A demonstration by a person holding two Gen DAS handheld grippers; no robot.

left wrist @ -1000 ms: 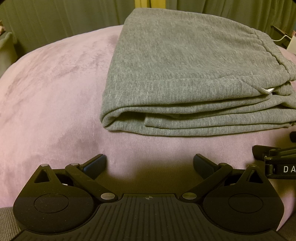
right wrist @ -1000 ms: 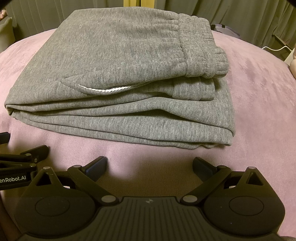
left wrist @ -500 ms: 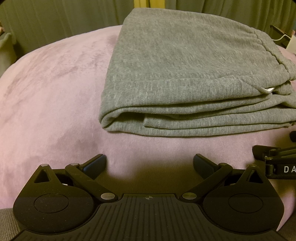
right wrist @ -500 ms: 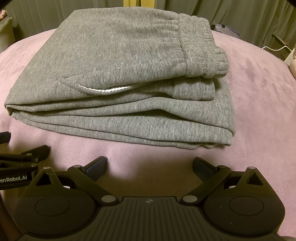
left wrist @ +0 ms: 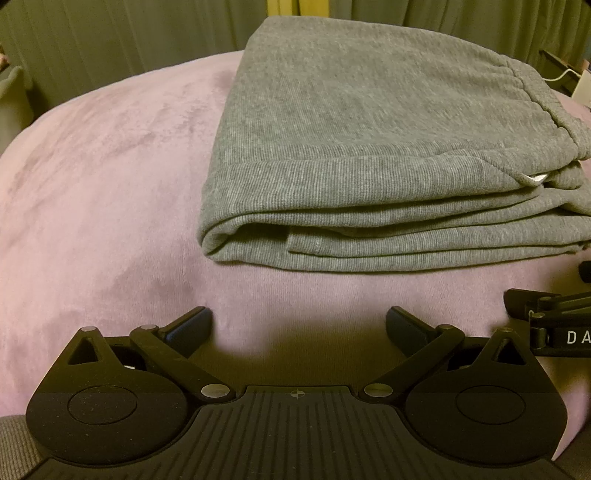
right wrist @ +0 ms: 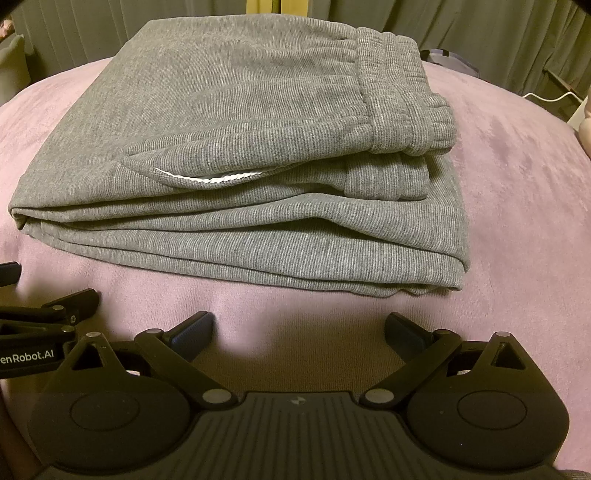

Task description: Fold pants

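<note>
— Covering everything ahead of both grippers, a mauve plush surface point(left wrist: 110, 206) is seen, with green curtains point(right wrist: 92, 33) hung behind it and a white cable point(right wrist: 554, 99) far off to the right.

— How are the edges laid out?

— Bare plush is left open to the left of the left gripper point(left wrist: 298, 328) and to the right of the right gripper point(right wrist: 298, 330). A strip of it is kept between each gripper's fingertips and the nearest fold.

— And the pants?

— The grey pants point(right wrist: 240, 147) are found folded into a layered stack straight ahead of both grippers, untouched. The elastic waistband point(right wrist: 399, 96) is turned to the right, and a white drawstring point(right wrist: 207, 179) is shown at a pocket fold. Both grippers' jaws are spread wide, with nothing held.
</note>
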